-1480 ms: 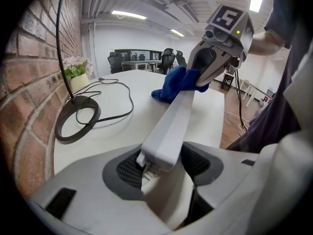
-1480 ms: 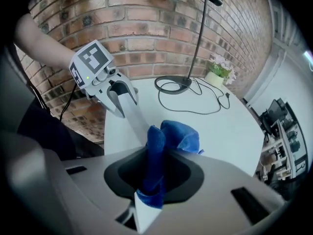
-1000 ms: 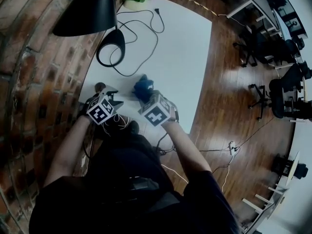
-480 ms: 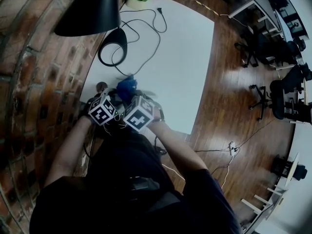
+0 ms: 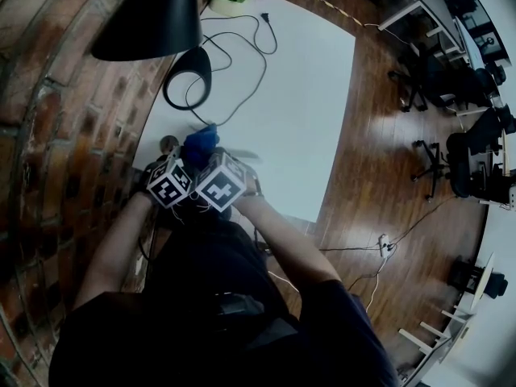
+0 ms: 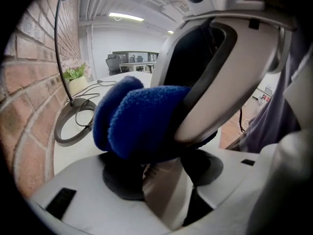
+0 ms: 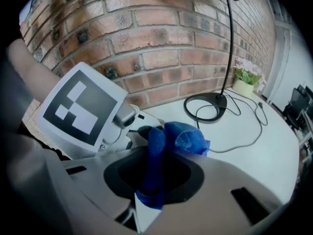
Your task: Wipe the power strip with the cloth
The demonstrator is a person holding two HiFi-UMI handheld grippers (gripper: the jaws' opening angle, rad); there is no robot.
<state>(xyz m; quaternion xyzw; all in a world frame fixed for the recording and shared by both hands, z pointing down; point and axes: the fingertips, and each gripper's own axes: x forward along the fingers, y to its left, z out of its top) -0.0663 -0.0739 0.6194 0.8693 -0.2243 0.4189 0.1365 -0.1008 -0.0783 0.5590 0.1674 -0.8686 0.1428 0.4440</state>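
Two grippers work together at the table [image 5: 306, 71] edge. Left gripper [image 5: 181, 168] stands part open, apparently clamped on the power strip [image 6: 164, 192] to steady it; right gripper [image 7: 146, 207], nearly closed, pinches the cloth [image 7: 183, 136] and holds it over the strip for wiping

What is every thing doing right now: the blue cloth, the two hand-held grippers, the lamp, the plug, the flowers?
cloth: bunched up, pinched.
right hand-held gripper: shut on the cloth.
left hand-held gripper: close beside the right one; open or shut, cannot tell.
lamp: standing upright; lit or not, cannot tell.
plug: lying loose on the table, not plugged in.
flower pot: upright.
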